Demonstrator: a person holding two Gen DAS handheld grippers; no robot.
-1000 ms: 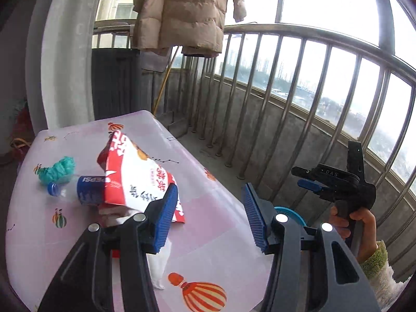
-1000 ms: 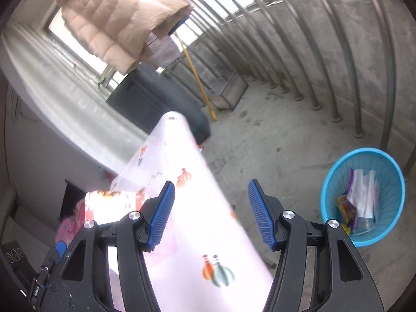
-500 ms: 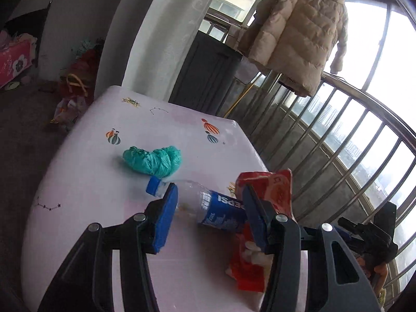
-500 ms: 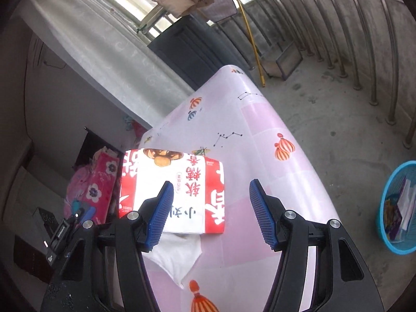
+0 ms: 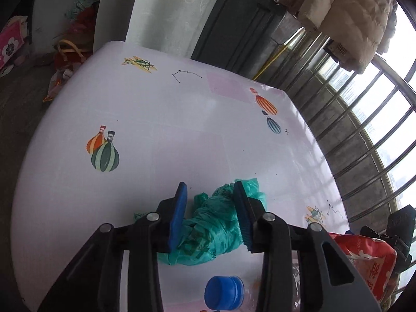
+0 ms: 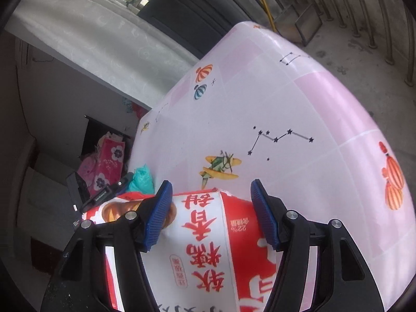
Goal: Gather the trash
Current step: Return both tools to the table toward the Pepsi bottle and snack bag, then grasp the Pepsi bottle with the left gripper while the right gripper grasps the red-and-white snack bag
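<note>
Crumpled green plastic bag (image 5: 208, 231) lies on bench (image 5: 182, 130), between left gripper (image 5: 210, 215) jaws, now closing. Advice: bite the bulk, not a loose fold. Right gripper (image 6: 210, 213) jaws wide, astride red snack bag (image 6: 208, 247), not gripping.

the bottle (image 5: 234, 296) body runs off the bottom edge; the snack bag (image 6: 208, 247) is cropped below

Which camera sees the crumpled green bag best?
The left wrist view. The green bag fills the middle there, between the closing jaws of the left hand-held gripper. The right wrist view shows only a small corner behind the red snack bag.
</note>
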